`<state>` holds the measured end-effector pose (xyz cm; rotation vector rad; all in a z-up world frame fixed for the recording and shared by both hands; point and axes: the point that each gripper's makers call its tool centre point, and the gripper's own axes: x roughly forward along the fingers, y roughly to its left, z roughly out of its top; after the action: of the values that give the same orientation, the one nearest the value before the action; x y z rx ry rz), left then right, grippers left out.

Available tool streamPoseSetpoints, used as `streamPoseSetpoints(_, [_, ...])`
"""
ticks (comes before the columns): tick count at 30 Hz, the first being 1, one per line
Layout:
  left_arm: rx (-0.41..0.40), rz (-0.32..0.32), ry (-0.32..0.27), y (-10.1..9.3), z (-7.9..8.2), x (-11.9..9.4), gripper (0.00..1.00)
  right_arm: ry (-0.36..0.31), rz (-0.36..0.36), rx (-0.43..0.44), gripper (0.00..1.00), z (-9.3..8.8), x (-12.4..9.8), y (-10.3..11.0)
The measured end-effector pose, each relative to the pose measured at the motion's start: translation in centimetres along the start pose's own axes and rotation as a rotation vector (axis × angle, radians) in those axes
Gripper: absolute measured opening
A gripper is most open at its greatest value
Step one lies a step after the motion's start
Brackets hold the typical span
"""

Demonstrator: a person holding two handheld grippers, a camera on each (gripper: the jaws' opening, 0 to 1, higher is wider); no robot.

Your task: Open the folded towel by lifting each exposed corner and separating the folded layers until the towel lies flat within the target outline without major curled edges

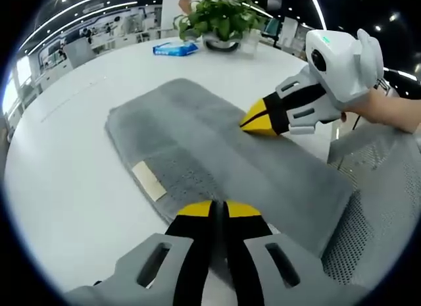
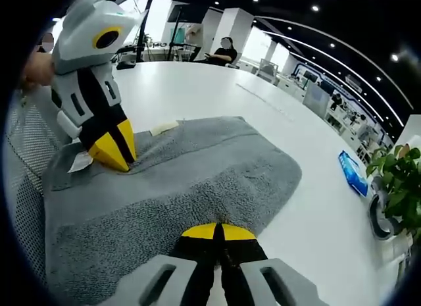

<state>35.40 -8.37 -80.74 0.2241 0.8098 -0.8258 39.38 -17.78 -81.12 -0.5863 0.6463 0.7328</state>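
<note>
I see a folded grey terry towel [image 1: 217, 154] lying on a round white desk [image 1: 72, 161], near the desk's edge beside a grey mesh chair [image 1: 385, 187]. A cream label [image 1: 148, 181] sits near one long edge of the towel.

My left gripper [image 1: 218, 207] — yellow-tipped, black and grey — rests at the towel's near edge, its jaws pressed together. Whether cloth is caught between them I cannot tell.

My right gripper [image 2: 218, 230] sits at the opposite long edge with its jaws closed too — in the left gripper view its yellow tips touch the towel's surface.

Toward the far edge of the desk stand a green potted plant [image 1: 220, 20] and a blue packet [image 1: 175, 49].
</note>
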Motion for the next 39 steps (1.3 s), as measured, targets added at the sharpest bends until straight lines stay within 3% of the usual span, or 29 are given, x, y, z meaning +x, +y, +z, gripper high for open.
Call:
streamPoseSetpoints(3, [0.002,0.004,-0.005,0.2,0.1,-0.1,0.06,-0.007,-0.004,0.023,0.01,0.5,-0.4,-0.1])
streamPoseSetpoints(6, [-0.032,0.035,-0.013,0.9,0.4,-0.3,0.08,-0.066,-0.014,0.108,0.13,1.6,-0.7,-0.5])
streamPoseSetpoints(8, [-0.055,0.067,-0.023,1.7,0.6,-0.5,0.09,-0.074,-0.014,0.124,0.17,1.8,-0.8,-0.7])
streamPoseSetpoints(11, [-0.032,0.163,-0.044,3.6,0.9,-1.1,0.10,-0.062,-0.021,0.109,0.19,1.5,-0.7,-0.7])
streamPoseSetpoints(13, [-0.068,0.174,-0.053,4.1,0.8,-1.2,0.16,-0.060,-0.018,0.109,0.19,1.5,-0.7,-0.6])
streamPoseSetpoints(15, [-0.114,0.126,-0.044,3.6,0.4,-0.8,0.22,-0.060,-0.014,0.111,0.19,1.5,-0.7,-0.5])
streamPoseSetpoints(17, [-0.090,0.135,-0.046,3.5,0.5,-0.7,0.23,-0.060,-0.010,0.110,0.19,1.5,-0.6,-0.4])
streamPoseSetpoints(25, [-0.065,0.159,-0.036,3.8,0.4,-0.7,0.18,-0.055,-0.007,0.115,0.19,1.4,-0.6,-0.3])
streamPoseSetpoints(28, [-0.022,0.163,-0.035,3.8,0.5,-0.8,0.05,-0.059,-0.005,0.121,0.19,1.5,-0.6,-0.3])
streamPoseSetpoints(30, [-0.009,0.163,-0.042,3.6,0.8,-1.0,0.03,-0.067,-0.004,0.125,0.19,1.7,-0.8,-0.3])
streamPoseSetpoints(35, [0.012,0.175,-0.057,3.5,1.4,-1.3,0.02,-0.120,0.021,0.182,0.19,2.8,-1.2,-0.1])
streamPoseSetpoints(39, [-0.005,0.174,-0.106,3.3,2.6,-2.0,0.02,-0.203,0.094,0.253,0.19,4.7,-1.7,1.1])
